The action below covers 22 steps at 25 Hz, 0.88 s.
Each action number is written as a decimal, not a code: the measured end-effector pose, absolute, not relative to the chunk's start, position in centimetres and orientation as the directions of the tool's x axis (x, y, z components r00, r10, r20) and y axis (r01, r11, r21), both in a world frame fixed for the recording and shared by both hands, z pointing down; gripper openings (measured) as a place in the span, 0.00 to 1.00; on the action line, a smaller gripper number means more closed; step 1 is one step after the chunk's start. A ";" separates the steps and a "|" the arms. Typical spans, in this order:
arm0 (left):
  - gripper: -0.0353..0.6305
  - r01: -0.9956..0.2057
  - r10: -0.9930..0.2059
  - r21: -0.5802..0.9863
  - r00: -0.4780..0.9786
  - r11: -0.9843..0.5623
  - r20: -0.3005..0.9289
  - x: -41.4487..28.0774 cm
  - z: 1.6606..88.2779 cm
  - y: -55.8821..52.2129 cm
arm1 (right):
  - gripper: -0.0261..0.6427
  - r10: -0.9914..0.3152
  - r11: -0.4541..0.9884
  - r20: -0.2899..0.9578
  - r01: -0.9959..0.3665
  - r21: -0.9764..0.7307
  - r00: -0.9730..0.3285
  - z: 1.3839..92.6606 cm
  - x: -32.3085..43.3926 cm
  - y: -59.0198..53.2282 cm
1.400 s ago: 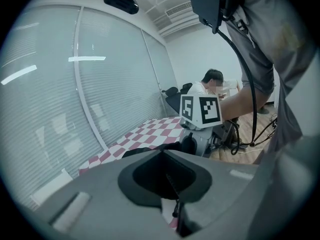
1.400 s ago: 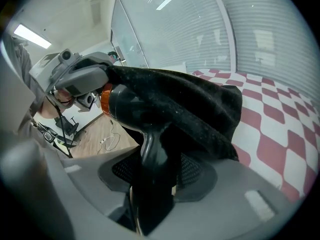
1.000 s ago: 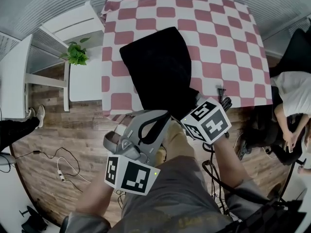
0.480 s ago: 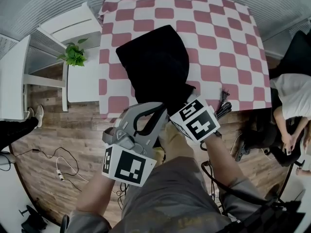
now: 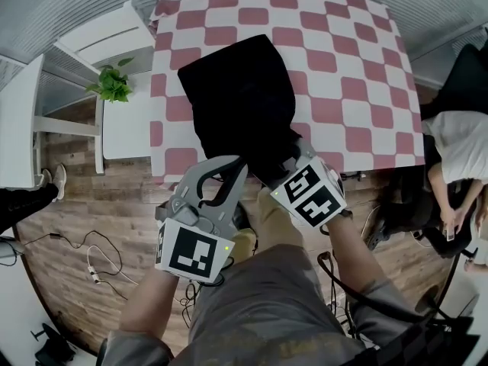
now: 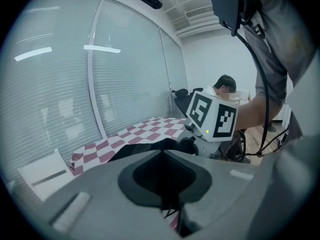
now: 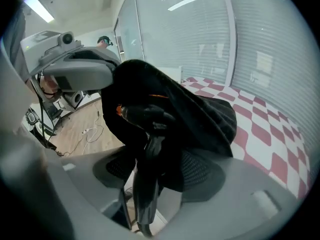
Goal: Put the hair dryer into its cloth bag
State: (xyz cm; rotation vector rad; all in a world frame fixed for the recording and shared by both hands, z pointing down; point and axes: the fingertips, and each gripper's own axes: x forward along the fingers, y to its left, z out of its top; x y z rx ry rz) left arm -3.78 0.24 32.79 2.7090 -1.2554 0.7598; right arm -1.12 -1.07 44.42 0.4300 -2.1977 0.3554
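At a table spread with a red-and-white checked tablecloth (image 5: 343,67), a person works two hand-held grippers at the near edge of a black cloth bag (image 5: 240,97), which lies across the cloth toward 12 o'clock from them. The right gripper (image 5: 285,158) sits at the bag's mouth. Its jaws have just been opening and stand wide apart, with the handle of the black plastic hair dryer (image 7: 149,139) between them, not pressed by either pad. The dryer's head is tucked under the bag's dark fabric; the handle and its cord hang out over the table edge. The left gripper (image 5: 235,165), at 9 o'clock from its partner, points at the bag's near hem with its grey jaws drawn together. Whether they pinch any cloth cannot be told. A small green potted plant (image 5: 113,86) stands on a white side table (image 5: 122,132) at 10 o'clock. A seated person in a white top (image 5: 457,147) is at 3 o'clock, over a wooden plank floor (image 5: 84,204).
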 end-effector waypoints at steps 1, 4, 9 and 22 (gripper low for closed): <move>0.08 -0.731 -0.700 -0.142 0.549 -0.667 0.457 -3.7 32.8 0.3 | 0.48 -0.189 0.897 0.794 -0.430 -0.100 -0.578 44.8 -0.8 -0.8; 0.07 -0.708 -0.688 -0.160 0.566 -0.688 0.453 -3.2 32.5 0.4 | 0.47 -0.207 0.885 0.794 -0.456 -0.097 -0.572 45.7 0.2 0.0; 0.07 -0.691 -0.680 -0.174 0.575 -0.701 0.454 -2.8 32.7 0.4 | 0.38 -0.250 0.866 0.749 -0.487 -0.110 -0.614 46.0 -0.3 0.7; 0.08 -0.666 -0.666 -0.180 0.607 -0.724 0.435 -2.1 32.0 -0.5 | 0.37 -0.262 0.824 0.757 -0.547 -0.147 -0.598 43.9 0.0 -2.6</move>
